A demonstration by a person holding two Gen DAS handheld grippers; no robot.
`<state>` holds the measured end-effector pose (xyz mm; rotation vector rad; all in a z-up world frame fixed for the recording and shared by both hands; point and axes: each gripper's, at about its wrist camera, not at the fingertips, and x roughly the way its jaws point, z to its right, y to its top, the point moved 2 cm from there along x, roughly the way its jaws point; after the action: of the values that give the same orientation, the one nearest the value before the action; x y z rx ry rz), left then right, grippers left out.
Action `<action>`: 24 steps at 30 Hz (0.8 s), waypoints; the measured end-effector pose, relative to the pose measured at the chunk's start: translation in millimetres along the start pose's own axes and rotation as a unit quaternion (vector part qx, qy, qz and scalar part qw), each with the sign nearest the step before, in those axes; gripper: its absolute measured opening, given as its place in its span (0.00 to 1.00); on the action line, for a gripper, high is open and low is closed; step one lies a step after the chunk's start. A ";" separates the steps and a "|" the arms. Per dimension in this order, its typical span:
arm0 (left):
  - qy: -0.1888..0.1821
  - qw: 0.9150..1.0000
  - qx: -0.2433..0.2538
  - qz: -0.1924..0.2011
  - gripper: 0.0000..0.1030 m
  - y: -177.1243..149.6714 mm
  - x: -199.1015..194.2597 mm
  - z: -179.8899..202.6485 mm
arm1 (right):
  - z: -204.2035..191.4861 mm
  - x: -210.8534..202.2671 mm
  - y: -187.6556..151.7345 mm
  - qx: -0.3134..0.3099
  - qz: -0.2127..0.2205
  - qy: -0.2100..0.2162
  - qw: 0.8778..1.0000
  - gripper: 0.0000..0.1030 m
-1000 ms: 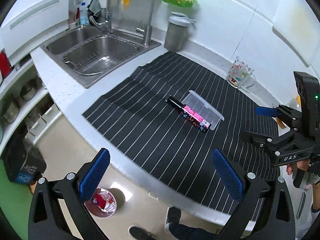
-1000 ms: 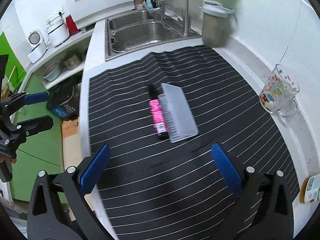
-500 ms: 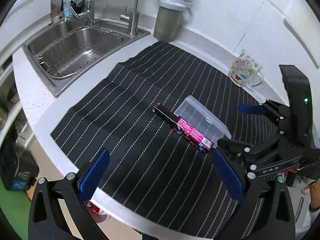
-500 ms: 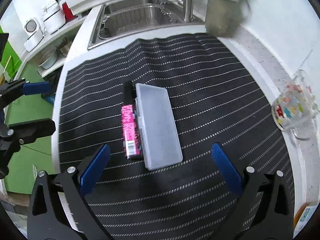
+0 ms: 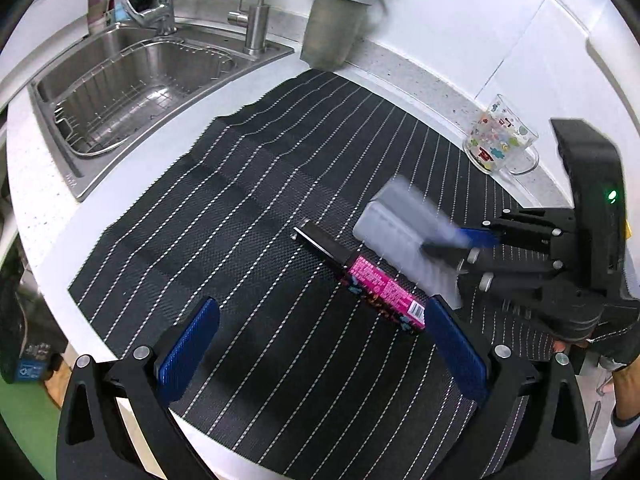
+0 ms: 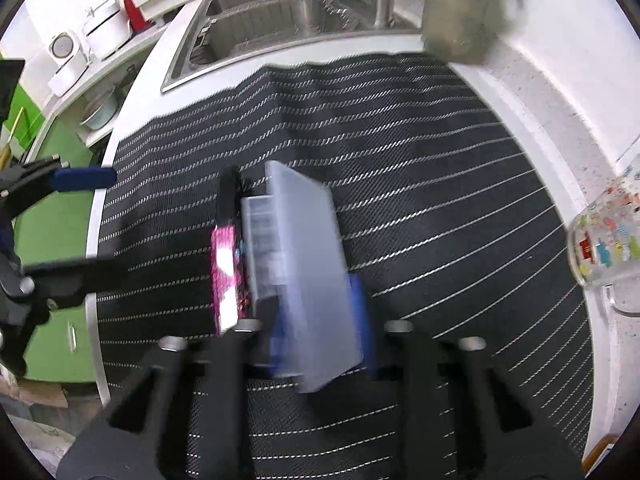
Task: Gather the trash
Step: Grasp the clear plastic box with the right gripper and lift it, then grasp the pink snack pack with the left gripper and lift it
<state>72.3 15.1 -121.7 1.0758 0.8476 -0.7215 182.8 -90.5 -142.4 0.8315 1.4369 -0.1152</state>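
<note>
Box point(image 6: 304, 280), clear plastic, sits mid-mat point(image 5: 240, 200), its near end clamped by the right gripper point(image 6: 316, 344), whose jaws have just closed. It looks light, stiff and slippery. Left gripper point(image 5: 320, 344) gapes wide over the mat's front edge, by the pink pack point(image 5: 384, 292). Beyond, toward the sink point(image 5: 132, 76), the mat lies bare.

We see a white speckled desk point(image 5: 420, 76) under a black pinstriped woven mat point(image 5: 248, 216). Beyond it sits a stainless steel double sink point(image 5: 132, 76) with chrome taps, backed by a glossy white wall point(image 5: 480, 12). A green floor point(image 6: 52, 224) lies beside the desk edge.
</note>
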 end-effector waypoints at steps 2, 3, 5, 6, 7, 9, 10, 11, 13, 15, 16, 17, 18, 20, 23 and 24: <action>-0.002 1.000 0.004 -0.003 0.95 2.2 3.1 4.4 | 2.1 -6.4 1.7 0.002 0.008 -0.005 1.000 0.05; -0.004 1.000 0.005 -0.004 0.95 3.0 4.5 6.2 | 3.9 -9.4 2.7 0.004 0.012 -0.006 1.000 0.05; -0.007 1.000 0.005 -0.008 0.95 4.9 8.2 11.5 | 8.3 -17.6 4.3 0.010 0.021 -0.009 1.000 0.05; -0.008 1.000 0.003 -0.010 0.95 5.5 10.4 14.0 | 10.8 -22.0 4.1 0.012 0.024 -0.011 1.000 0.05; -0.008 1.000 0.001 -0.012 0.95 6.1 13.0 16.6 | 13.0 -25.3 4.0 0.014 0.028 -0.013 0.999 0.05; -0.005 1.000 -0.006 -0.018 0.95 7.6 21.3 23.6 | 17.1 -29.4 3.1 0.017 0.032 -0.015 0.999 0.05; 0.000 1.000 -0.012 -0.022 0.95 8.1 26.0 26.3 | 20.2 -31.7 1.7 0.020 0.035 -0.017 0.999 0.05; 0.003 1.000 -0.018 -0.025 0.95 7.6 29.5 27.8 | 23.4 -33.8 0.0 0.023 0.037 -0.018 0.999 0.05; 0.014 0.999 -0.036 -0.026 0.95 7.0 36.1 30.2 | 27.7 -36.2 -3.2 0.027 0.039 -0.018 0.999 0.05; 0.026 0.998 -0.050 -0.023 0.95 6.6 41.0 31.7 | 33.1 -38.7 -7.5 0.031 0.042 -0.018 0.998 0.05; 0.033 0.998 -0.055 -0.023 0.92 6.5 44.0 32.8 | 34.8 -39.6 -9.0 0.032 0.042 -0.018 0.998 0.05; 0.037 0.997 -0.060 -0.024 0.83 6.1 48.1 34.1 | 36.3 -40.5 -10.5 0.034 0.043 -0.018 0.998 0.05; 0.045 0.997 -0.062 -0.025 0.77 5.9 52.3 35.3 | 39.3 -42.2 -12.5 0.036 0.046 -0.018 0.998 0.05; 0.060 0.995 -0.068 -0.029 0.63 5.3 61.6 37.2 | 43.1 -44.2 -15.1 0.039 0.048 -0.018 0.998 0.05; 0.086 0.994 -0.064 -0.021 0.53 4.9 64.1 40.7 | 46.9 -46.6 -17.6 0.040 0.050 -0.017 0.998 0.05; 0.088 0.994 -0.064 -0.020 0.50 4.7 64.0 41.5 | 46.2 -46.8 -17.8 0.039 0.051 -0.016 0.998 0.05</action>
<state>117.4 -28.7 -165.1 1.0205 1.0547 -0.6034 202.7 -148.2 -112.2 0.9622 1.3640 -0.1074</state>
